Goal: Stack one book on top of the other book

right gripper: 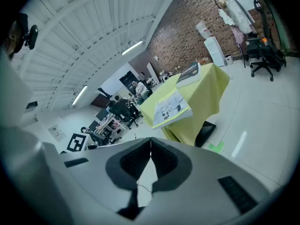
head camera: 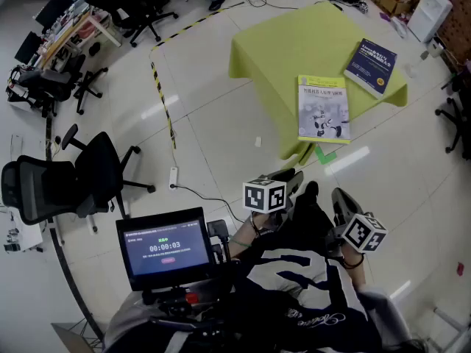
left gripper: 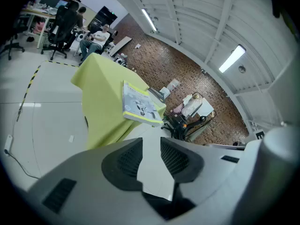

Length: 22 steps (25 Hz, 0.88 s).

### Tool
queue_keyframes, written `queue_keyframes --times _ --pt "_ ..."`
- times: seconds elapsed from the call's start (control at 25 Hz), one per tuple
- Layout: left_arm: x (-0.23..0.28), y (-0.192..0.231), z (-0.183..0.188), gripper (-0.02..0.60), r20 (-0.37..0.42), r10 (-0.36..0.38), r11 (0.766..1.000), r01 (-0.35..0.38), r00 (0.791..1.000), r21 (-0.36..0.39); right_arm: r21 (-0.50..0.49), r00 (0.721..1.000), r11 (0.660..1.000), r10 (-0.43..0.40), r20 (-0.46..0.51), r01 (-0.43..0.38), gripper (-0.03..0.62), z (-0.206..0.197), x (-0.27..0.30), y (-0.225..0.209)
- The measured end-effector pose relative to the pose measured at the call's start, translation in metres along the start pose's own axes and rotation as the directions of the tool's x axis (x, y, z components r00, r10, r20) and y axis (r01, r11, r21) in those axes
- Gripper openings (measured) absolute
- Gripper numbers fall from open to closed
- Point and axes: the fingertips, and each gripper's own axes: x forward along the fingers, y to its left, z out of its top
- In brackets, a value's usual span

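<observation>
Standing apart, the jaws of the left gripper have nothing between their ribbed pads, only pale floor showing through the gap. The right gripper has its jaws pressed together, tip to tip, and holds nothing either. Both grippers sit close to the person's body and point slightly down, well short of the table, which is draped in a yellow-green cloth. Ahead of both sets of jaws, a white-and-yellow book lies flat at the table corner nearest them. A dark blue book lies flat farther beyond the jaws, apart from the first book and near the table's far right edge. A green tape mark is on the floor between the jaws and the table. Behind the left gripper, a small screen is mounted beside the person.
</observation>
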Motion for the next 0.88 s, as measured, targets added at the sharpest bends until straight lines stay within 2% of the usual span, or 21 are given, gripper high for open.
queue_keyframes --times 0.12,0.28,0.48,0.72,0.88 --pt "0.018 0.008 0.011 0.135 -0.014 0.004 1.000 -0.004 1.000 -0.009 -0.007 1.000 1.000 -0.003 -0.015 0.003 -0.011 0.011 0.015 -0.008" --pt "0.041 0.029 0.029 0.141 -0.021 0.035 0.999 -0.035 0.999 -0.031 -0.020 0.999 1.000 0.012 -0.039 -0.013 -0.011 0.028 0.040 -0.020" --pt "0.069 0.055 0.062 0.144 0.012 0.079 0.991 -0.077 0.997 -0.108 -0.071 0.993 0.996 0.049 -0.103 -0.056 -0.011 0.052 0.069 -0.036" --pt "0.113 0.083 0.096 0.144 0.005 0.121 0.972 -0.118 0.993 -0.201 -0.066 0.991 0.996 0.053 -0.121 -0.062 -0.010 0.098 0.094 -0.066" --pt "0.133 0.093 0.095 0.144 -0.025 0.132 0.962 -0.135 0.991 -0.239 -0.034 0.992 0.997 0.062 -0.112 -0.066 0.053 0.117 0.102 -0.092"
